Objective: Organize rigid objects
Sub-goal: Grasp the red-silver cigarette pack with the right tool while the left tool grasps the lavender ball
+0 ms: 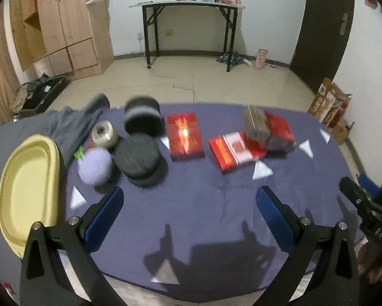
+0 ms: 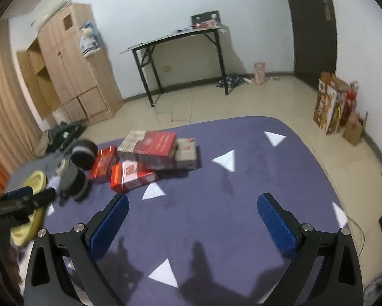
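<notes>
While nothing is held, red boxes [image 1: 186, 135] are seen scattered right of the yellow tray [image 1: 29, 188]; left gripper [image 1: 189, 219] and right gripper [image 2: 192, 225] are spread wide. Likely an approach is called for.

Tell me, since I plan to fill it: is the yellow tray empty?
Empty as far as shown: the yellow tray has a bare inside in the left wrist view, though the left tongs hide its near corner.
</notes>
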A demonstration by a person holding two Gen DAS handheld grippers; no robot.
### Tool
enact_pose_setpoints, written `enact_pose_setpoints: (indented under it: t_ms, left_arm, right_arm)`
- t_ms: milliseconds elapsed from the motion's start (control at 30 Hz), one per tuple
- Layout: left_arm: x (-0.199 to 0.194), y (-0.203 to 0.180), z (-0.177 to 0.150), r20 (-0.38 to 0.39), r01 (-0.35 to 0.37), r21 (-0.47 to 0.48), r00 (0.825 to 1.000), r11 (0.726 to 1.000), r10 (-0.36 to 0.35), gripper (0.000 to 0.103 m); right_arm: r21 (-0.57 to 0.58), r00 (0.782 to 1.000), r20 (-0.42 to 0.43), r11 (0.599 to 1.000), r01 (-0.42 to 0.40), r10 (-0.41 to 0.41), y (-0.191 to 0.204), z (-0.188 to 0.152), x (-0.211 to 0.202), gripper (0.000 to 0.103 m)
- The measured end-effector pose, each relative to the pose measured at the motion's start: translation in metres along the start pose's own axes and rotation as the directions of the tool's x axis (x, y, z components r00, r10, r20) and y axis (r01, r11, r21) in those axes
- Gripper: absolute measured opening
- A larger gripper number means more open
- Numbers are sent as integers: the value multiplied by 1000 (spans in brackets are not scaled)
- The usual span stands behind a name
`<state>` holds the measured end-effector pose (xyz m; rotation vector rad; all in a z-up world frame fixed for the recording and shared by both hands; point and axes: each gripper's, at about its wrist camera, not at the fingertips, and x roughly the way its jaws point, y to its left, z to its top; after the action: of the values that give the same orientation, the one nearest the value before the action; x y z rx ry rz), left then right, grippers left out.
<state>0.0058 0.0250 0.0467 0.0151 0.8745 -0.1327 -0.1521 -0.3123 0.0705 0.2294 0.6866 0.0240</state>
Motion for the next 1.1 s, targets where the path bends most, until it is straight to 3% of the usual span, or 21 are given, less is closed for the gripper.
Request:
enact_pose_setpoints:
  t_ms: [100, 167, 233, 333, 433, 567, 700, 900, 1100]
  left_arm:
    - [-17, 27, 29, 49, -7, 27, 999, 1000, 6, 103]
    - [-23, 50, 44, 82, -53, 49, 995, 997, 49, 103]
    - [-17, 73, 56, 68, -95, 69, 994, 993, 90, 103]
    - [1, 107, 60, 12, -82, 45, 997, 996, 82, 103]
    - [19, 126, 53, -31, -97, 17, 995, 995, 98, 103]
    - [44, 138, 41, -78, -69, 38, 994, 997, 72, 103]
    - [61, 131, 34, -107, -75, 145, 990, 987, 91, 103]
    - [80, 116, 26, -129, -42, 237, 989, 971, 74, 103]
    - [98, 115, 17, -150, -17, 269, 987, 963, 59, 103]
  right_arm:
    - [-73, 999, -31, 997, 31, -33, -5, 15, -7, 103]
    - [-63, 997, -69, 998, 28, -32, -3, 28, -4, 103]
    - [5, 993, -111, 1000, -26, 26, 3, 44, 6, 103]
    - [131, 971, -146, 976, -172, 191, 17, 70, 27, 103]
    - [229, 942, -228, 953, -196, 248, 31, 87, 64, 103]
    - [248, 921, -297, 952, -180, 251, 48, 99, 105, 103]
    - [192, 930, -324, 975, -116, 175, 60, 115, 120, 103]
    - [174, 924, -353, 981, -86, 143, 78, 122, 138, 103]
    - [49, 932, -357, 998, -43, 58, 92, 123, 147, 103]
